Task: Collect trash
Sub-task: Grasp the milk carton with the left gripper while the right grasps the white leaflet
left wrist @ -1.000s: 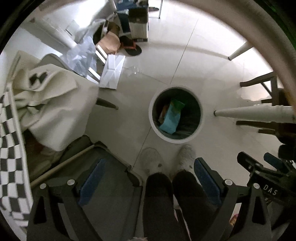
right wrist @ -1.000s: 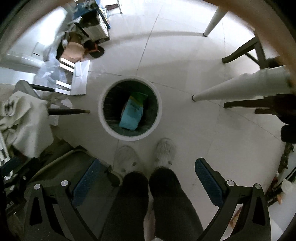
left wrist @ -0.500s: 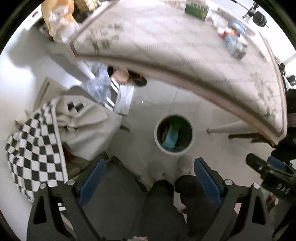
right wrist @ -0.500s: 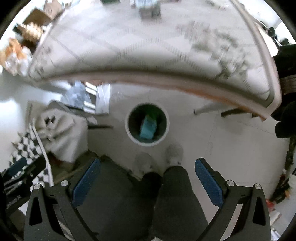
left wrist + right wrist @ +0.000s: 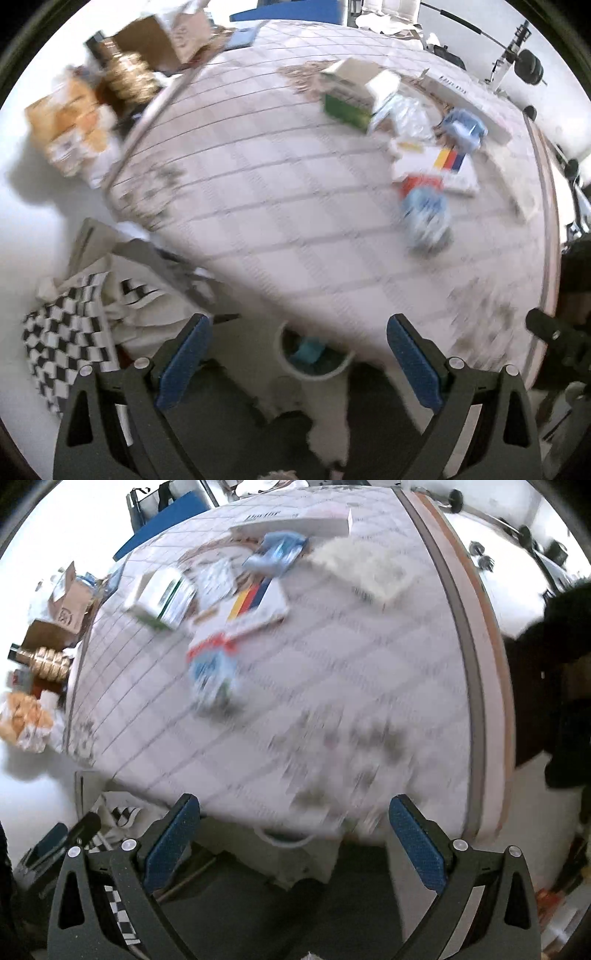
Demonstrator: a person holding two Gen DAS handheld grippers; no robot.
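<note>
In the left wrist view, the left gripper [image 5: 297,356] had its two blue-padded fingers spread wide with nothing between them. One round white trash bin [image 5: 314,371] sat on the floor below the table edge, with one teal packet [image 5: 306,352] inside. On the big table with the grey checked cloth [image 5: 258,192] lay one blurry blue and white wrapper [image 5: 424,218] and one green box [image 5: 345,109].

In the right wrist view, the right gripper [image 5: 293,836] was wide open too and held nothing. The same blurry wrapper [image 5: 212,679] lay on the cloth. Only a bit of the bin's white rim [image 5: 286,840] showed.
</note>
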